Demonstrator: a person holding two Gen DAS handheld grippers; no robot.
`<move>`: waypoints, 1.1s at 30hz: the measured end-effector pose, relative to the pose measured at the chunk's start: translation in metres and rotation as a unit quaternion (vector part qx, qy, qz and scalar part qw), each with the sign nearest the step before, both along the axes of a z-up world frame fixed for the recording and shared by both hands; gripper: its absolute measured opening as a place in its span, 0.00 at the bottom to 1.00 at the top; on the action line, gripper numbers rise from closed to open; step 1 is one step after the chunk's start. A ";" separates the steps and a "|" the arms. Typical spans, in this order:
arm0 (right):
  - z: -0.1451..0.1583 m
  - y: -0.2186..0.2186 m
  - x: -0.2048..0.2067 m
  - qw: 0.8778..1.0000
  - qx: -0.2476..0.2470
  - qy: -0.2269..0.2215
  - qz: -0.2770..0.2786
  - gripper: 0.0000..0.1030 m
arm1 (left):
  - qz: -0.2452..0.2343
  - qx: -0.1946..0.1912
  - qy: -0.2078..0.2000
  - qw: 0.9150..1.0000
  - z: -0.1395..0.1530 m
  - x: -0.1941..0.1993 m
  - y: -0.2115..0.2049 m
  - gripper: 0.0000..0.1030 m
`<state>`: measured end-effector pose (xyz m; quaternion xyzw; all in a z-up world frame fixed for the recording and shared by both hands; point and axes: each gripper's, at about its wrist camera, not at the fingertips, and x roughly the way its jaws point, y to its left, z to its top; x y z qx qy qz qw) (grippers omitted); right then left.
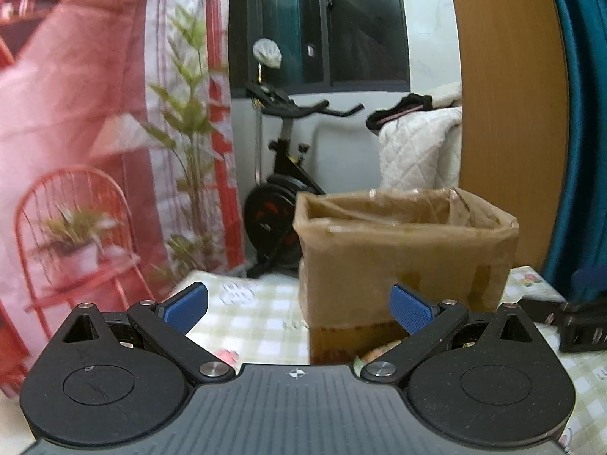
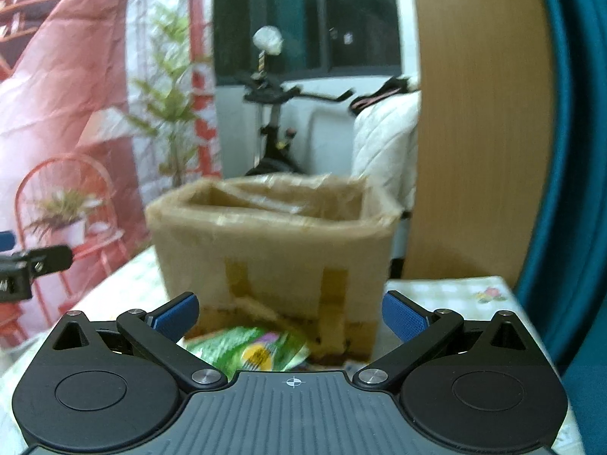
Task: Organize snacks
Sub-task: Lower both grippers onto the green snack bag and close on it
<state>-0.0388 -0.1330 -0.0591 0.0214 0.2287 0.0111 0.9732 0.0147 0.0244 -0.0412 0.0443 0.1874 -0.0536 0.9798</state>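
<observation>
Left gripper (image 1: pixel 299 309): jaws spread wide, holding nothing; box (image 1: pixel 406 250) at 1 o'clock on the table (image 1: pixel 250 322)
Right gripper (image 2: pixel 290 313): released, empty; green snack packet (image 2: pixel 246 350) between fingers at 12 o'clock, touching the box (image 2: pixel 273 250)

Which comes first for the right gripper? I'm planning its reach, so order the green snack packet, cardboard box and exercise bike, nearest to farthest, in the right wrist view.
1. green snack packet, on the table between the open fingers.
2. cardboard box, just behind it.
3. exercise bike, off the table by the window.
</observation>
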 end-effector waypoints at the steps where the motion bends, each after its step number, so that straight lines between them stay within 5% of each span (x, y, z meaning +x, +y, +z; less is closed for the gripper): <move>1: -0.006 0.004 0.001 1.000 -0.007 0.005 0.012 0.95 | -0.006 -0.005 0.004 1.000 -0.006 0.003 0.002 0.99; 8: -0.053 0.045 0.013 0.988 -0.117 0.054 0.087 0.70 | -0.078 0.006 0.049 0.996 -0.053 0.017 0.003 0.88; 13: -0.068 0.055 0.019 0.985 -0.119 0.068 0.104 0.60 | -0.121 -0.003 0.090 0.989 -0.081 0.031 0.007 0.79; 18: -0.073 0.048 0.022 0.986 -0.100 0.078 0.109 0.33 | -0.147 -0.003 0.116 0.982 -0.099 0.041 0.006 0.69; 24: -0.076 0.036 0.030 0.988 -0.075 0.087 0.103 0.29 | -0.177 -0.035 0.138 0.974 -0.109 0.044 0.010 0.68; 33: -0.081 0.028 0.034 0.990 -0.055 0.089 0.093 0.27 | -0.201 -0.008 0.149 0.968 -0.123 0.043 -0.005 0.68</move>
